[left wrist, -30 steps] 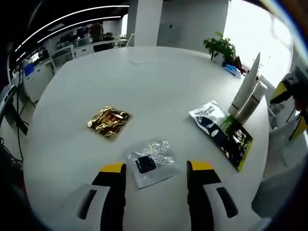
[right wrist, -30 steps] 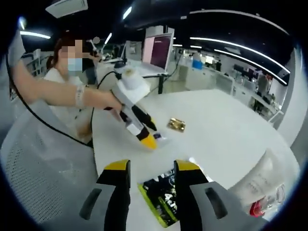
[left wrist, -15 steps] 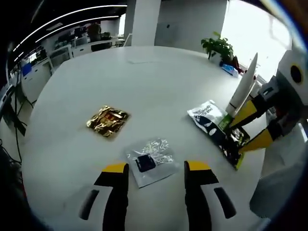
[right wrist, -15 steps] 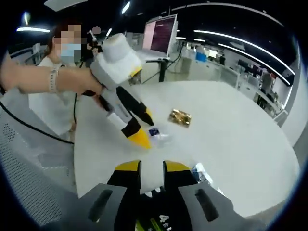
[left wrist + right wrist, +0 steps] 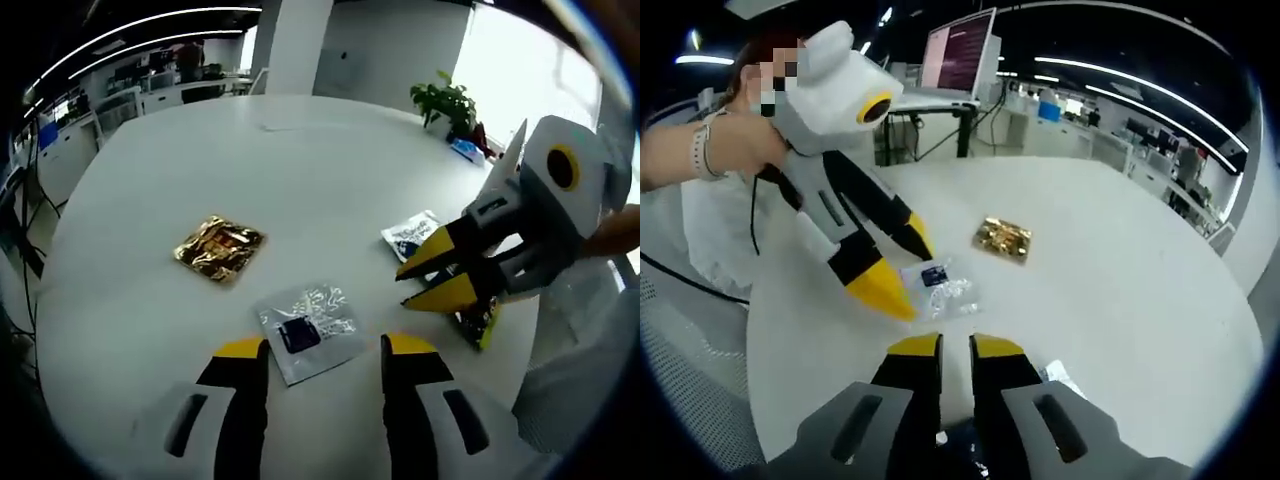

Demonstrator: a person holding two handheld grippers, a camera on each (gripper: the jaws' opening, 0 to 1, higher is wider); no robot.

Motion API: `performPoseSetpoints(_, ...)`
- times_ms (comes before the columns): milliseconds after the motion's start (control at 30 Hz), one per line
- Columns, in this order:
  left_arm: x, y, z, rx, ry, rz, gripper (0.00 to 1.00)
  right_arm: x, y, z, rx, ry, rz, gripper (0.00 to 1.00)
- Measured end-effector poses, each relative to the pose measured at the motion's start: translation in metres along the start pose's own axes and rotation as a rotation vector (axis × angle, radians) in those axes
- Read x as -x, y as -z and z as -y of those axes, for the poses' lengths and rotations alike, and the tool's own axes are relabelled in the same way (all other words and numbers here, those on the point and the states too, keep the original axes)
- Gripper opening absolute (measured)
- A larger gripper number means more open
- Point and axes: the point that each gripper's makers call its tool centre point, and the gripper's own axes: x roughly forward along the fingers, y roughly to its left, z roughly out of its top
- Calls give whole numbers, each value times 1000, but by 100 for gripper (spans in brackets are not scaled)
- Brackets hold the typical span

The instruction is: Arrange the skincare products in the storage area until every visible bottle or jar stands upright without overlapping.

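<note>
- Left gripper (image 5: 325,350) hovers, jaws apart, just behind the clear sachet (image 5: 306,330); gold sachet (image 5: 219,247) lies beyond, leftward.
- Right gripper (image 5: 428,281), jaws nearly together, pinches the black-green packet (image 5: 478,315) on the white table (image 5: 300,160).

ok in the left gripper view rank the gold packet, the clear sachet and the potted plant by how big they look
1. clear sachet, largest, though nearest the camera
2. gold packet, a little smaller
3. potted plant, smallest, but far across the table, so unsure

No legible txt on any pkg or sachet.
</note>
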Motion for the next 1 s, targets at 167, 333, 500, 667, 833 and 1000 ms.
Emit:
performPoseSetpoints(167,1,-2,0,36,24,15,38,-16,2,3,-9,6,-13,12)
performPoseSetpoints(333,-1,-5,-10,47,35,15,36,-22,2,3,-12,3,-17,10)
performPoseSetpoints(500,-3,-6,-18,70,40,20,35,-26,5,-1,-20,-12,-24,10)
performPoseSetpoints(667,-3,-6,-22,79,39,25,34,-29,4,-5,-32,-25,-17,8)
performPoseSetpoints(833,-4,-7,-30,98,42,29,34,-32,2,-3,-37,-33,-14,7)
performPoseSetpoints(1000,-4,-9,-38,155,53,48,29,-32,2,-4,-50,-44,-16,6)
